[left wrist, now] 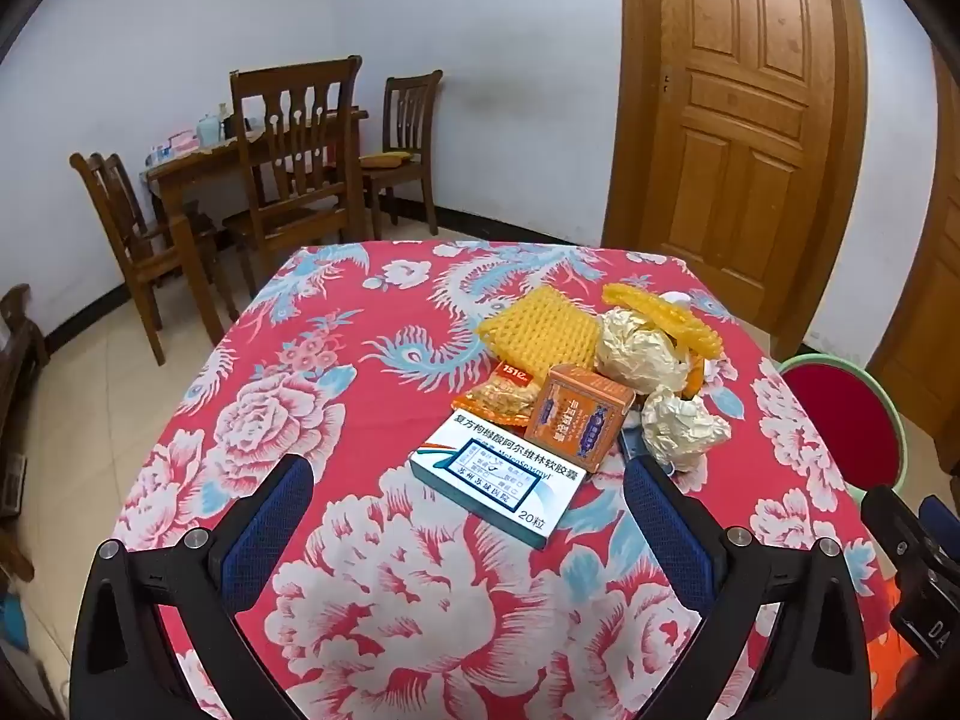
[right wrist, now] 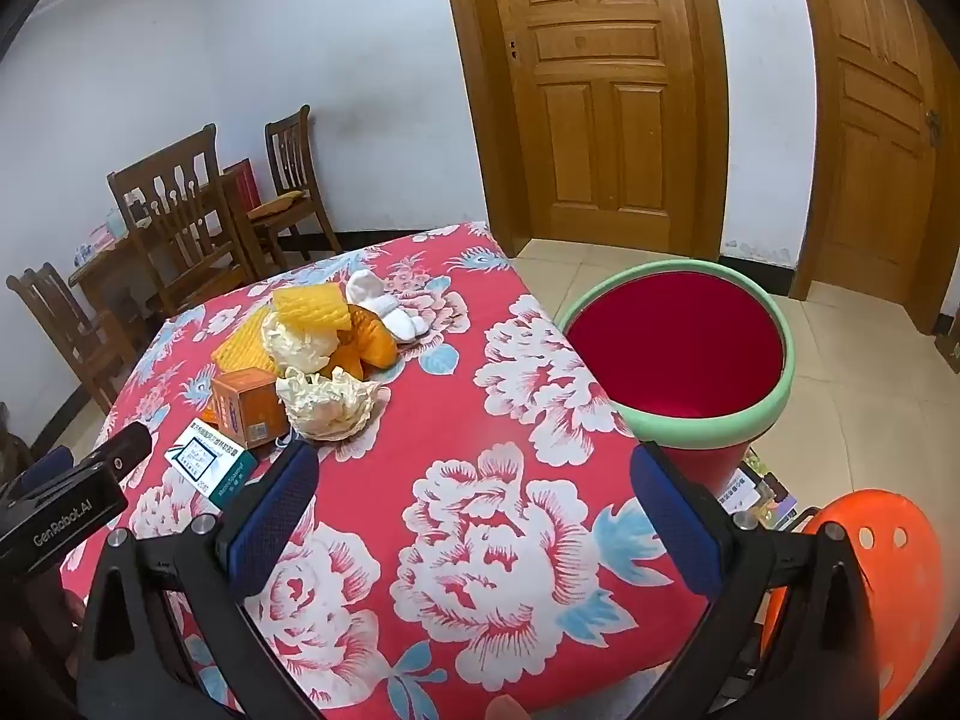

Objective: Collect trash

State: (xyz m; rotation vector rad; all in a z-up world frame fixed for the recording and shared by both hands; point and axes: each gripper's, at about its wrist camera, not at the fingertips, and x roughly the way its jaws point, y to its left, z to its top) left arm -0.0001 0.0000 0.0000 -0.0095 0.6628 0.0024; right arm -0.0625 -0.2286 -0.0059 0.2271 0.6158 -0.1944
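Note:
A pile of trash lies on the red flowered tablecloth: a white medicine box, an orange carton, a snack packet, yellow foam netting and two crumpled paper balls. My left gripper hovers wide open just short of the white box, nothing between its fingers. In the right wrist view the same pile sits at the left, with the carton and a paper ball. My right gripper is open over bare cloth. A red bin with a green rim stands beside the table.
White socks lie behind the pile. An orange stool stands at the near right below the bin. A wooden dining table with chairs fills the far left, and wooden doors line the back wall.

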